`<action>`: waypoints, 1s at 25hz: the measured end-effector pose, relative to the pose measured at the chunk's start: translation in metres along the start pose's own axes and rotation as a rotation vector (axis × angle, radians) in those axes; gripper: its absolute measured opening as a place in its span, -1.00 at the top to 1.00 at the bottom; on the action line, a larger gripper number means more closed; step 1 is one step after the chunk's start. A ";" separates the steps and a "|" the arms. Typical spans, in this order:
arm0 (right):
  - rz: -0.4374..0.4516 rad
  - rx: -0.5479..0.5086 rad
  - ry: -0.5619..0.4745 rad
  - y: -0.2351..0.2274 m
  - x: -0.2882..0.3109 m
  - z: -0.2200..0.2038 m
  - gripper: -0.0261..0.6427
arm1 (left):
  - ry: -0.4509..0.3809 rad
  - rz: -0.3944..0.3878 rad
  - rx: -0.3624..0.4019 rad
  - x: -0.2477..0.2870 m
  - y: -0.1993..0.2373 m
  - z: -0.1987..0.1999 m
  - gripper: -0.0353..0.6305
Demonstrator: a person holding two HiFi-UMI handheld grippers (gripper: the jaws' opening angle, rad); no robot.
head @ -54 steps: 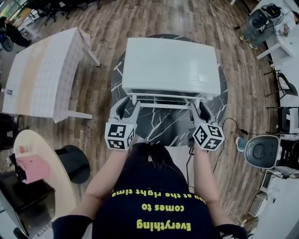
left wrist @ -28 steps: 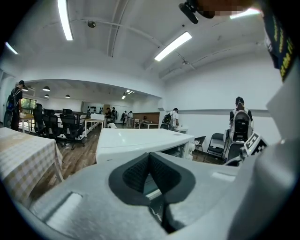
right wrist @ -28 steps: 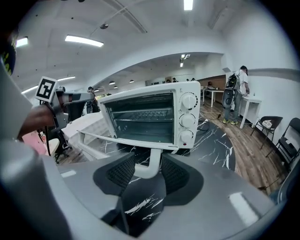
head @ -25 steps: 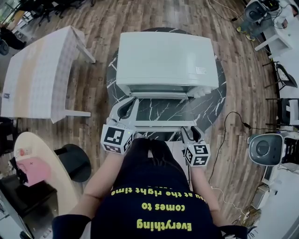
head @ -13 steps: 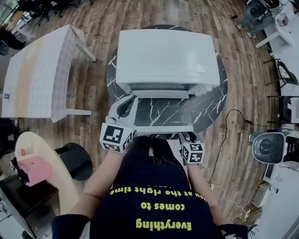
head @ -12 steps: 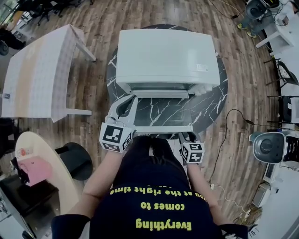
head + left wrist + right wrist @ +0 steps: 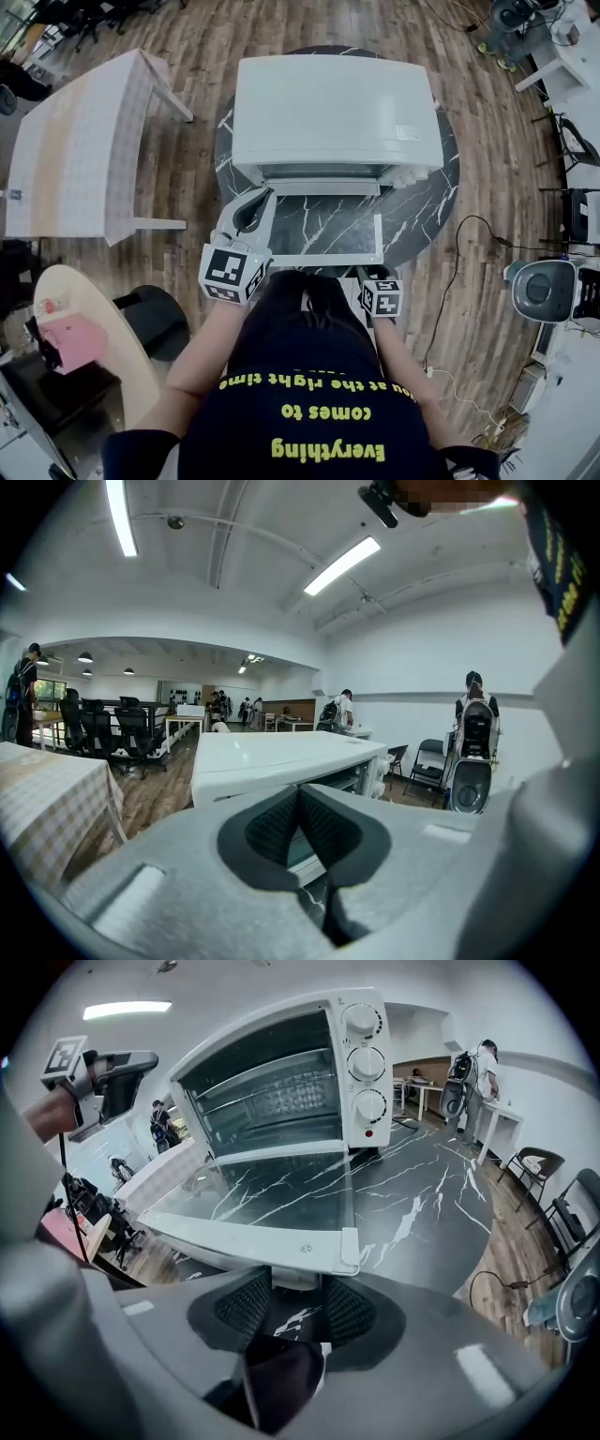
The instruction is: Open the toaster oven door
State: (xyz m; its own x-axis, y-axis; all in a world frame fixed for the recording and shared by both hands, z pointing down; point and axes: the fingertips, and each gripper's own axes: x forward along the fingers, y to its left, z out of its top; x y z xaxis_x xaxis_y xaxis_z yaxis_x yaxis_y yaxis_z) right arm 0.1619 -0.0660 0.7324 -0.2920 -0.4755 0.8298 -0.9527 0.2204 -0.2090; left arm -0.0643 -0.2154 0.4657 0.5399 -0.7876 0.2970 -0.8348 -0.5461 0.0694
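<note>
A white toaster oven (image 7: pixel 337 108) stands on a round black marble table (image 7: pixel 427 202). Its glass door (image 7: pixel 328 234) lies folded down flat toward me, and the racks show inside the oven (image 7: pixel 281 1091). My right gripper (image 7: pixel 375 277) is at the door's front right edge. In the right gripper view the door handle (image 7: pixel 295 1277) sits between its pad tips, right gripper (image 7: pixel 297 1286) shut on it. My left gripper (image 7: pixel 251 208) hovers beside the door's left hinge corner, touching nothing. Its pads (image 7: pixel 281 822) are pressed together, empty.
A checked-cloth table (image 7: pixel 84 141) stands to the left, with a round wooden table (image 7: pixel 84 328) and a black stool (image 7: pixel 155 323) nearer me. A cable (image 7: pixel 450 272) runs over the wooden floor on the right, near a grey appliance (image 7: pixel 542 291). People stand far off in the room.
The door has swung down from shut to lying flat. My right gripper came back toward me with its handle. The left gripper stayed by the left corner.
</note>
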 end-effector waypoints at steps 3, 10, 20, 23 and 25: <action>-0.001 0.009 0.007 -0.001 0.003 -0.002 0.38 | 0.002 0.002 0.003 -0.001 0.001 0.000 0.89; 0.006 0.024 0.012 -0.002 0.005 -0.003 0.37 | 0.005 -0.001 0.003 0.001 0.000 -0.002 0.89; 0.013 0.017 0.003 -0.001 -0.002 0.002 0.35 | 0.009 -0.003 -0.003 0.000 -0.002 -0.006 0.89; 0.017 0.017 -0.004 0.000 -0.004 0.003 0.34 | 0.010 0.000 -0.005 -0.001 -0.002 -0.008 0.89; 0.019 0.020 -0.006 0.001 -0.005 0.005 0.34 | 0.011 0.000 -0.005 -0.001 -0.002 -0.008 0.89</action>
State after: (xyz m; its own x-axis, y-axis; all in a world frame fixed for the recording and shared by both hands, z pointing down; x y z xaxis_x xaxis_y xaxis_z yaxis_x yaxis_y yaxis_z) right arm 0.1619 -0.0673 0.7252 -0.3109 -0.4765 0.8224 -0.9484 0.2130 -0.2351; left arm -0.0645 -0.2111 0.4727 0.5385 -0.7846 0.3073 -0.8356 -0.5443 0.0743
